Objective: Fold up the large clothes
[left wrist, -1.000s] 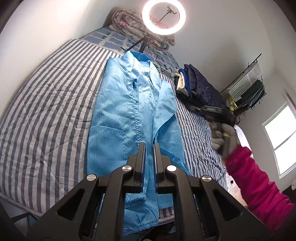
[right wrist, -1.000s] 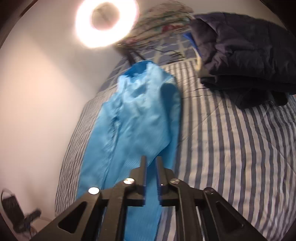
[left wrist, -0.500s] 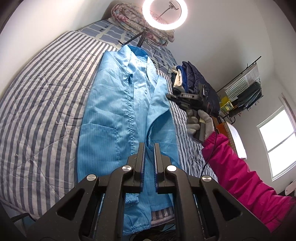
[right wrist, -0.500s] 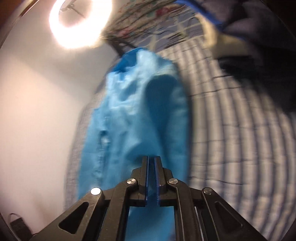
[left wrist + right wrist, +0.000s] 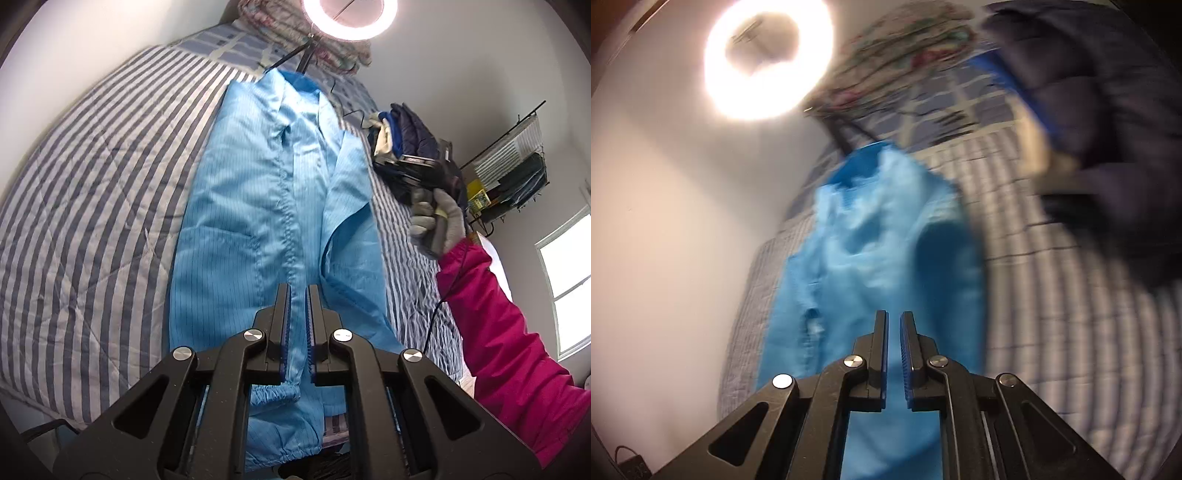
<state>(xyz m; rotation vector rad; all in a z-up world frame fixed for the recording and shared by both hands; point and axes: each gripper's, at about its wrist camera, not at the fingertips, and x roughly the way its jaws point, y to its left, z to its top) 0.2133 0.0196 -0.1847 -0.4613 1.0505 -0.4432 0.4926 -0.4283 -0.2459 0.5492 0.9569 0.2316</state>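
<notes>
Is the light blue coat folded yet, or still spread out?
Mostly spread: the light blue zip-front coat lies lengthwise on the striped quilt, only its one sleeve turned in over the front.

I am standing in a home bedroom, looking over a bed with a blue-and-white striped quilt. A folded floral blanket is lying at its far end under a glowing ring light. On the right, a black wire rack is hanging on the white wall, and daylight is coming through a window.
</notes>
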